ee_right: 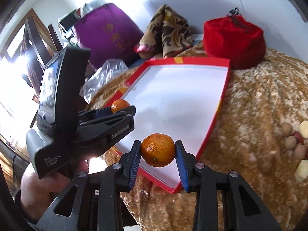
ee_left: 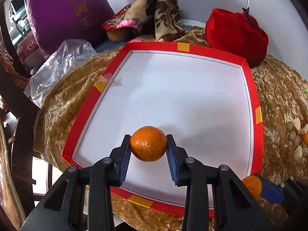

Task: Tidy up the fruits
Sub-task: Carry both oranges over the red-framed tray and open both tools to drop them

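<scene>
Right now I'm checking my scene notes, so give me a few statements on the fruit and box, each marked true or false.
1. Each hand-held gripper, left and right, is shut on a round orange tangerine. True.
2. The shallow red cardboard box with a white floor already holds several fruits. False: nothing lies on its floor.
3. A red velvet drawstring pouch sits beyond the box. True.
4. The box rests on bare wood. False: it rests on a golden crushed-velvet cloth.

Red-rimmed cardboard tray (ee_left: 256,88) with white floor and yellow tape patches; mottled golden-brown velvet cloth (ee_left: 277,88); dimpled orange mandarin (ee_left: 148,143).
</scene>
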Action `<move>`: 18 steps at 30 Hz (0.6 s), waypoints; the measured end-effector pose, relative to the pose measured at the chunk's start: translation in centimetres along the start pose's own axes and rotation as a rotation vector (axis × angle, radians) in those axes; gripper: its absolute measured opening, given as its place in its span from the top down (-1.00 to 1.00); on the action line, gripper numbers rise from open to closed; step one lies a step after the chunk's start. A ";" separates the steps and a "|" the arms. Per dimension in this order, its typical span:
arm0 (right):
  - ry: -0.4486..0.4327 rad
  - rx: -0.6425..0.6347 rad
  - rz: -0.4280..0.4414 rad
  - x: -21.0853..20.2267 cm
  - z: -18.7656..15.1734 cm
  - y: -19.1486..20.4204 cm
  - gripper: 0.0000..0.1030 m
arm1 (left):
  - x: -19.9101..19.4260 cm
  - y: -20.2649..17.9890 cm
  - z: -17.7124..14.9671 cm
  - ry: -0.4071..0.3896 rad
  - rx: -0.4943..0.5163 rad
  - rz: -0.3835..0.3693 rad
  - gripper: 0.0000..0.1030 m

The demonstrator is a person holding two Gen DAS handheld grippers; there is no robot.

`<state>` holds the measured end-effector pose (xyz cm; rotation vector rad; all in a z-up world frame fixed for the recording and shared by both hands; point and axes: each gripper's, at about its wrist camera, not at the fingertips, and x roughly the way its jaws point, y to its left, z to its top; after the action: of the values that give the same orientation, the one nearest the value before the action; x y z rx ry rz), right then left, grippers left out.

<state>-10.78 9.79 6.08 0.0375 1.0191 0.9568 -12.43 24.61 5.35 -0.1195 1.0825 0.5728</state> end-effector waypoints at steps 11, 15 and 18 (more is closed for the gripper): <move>0.116 -0.002 -0.021 2.3 -0.9 0.1 0.10 | -0.3 0.4 0.6 -0.005 -0.024 0.038 0.29; 0.212 -0.006 0.027 3.1 -1.3 1.0 -0.07 | -1.9 0.6 1.8 -0.083 -0.033 0.074 0.10; 0.263 -0.037 0.001 3.6 -1.9 2.0 -0.11 | -2.8 1.2 2.8 -0.125 -0.048 0.080 0.10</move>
<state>-12.90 12.77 3.42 -0.1215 1.2428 0.9986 -11.75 25.52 9.30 -0.0816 0.9555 0.6696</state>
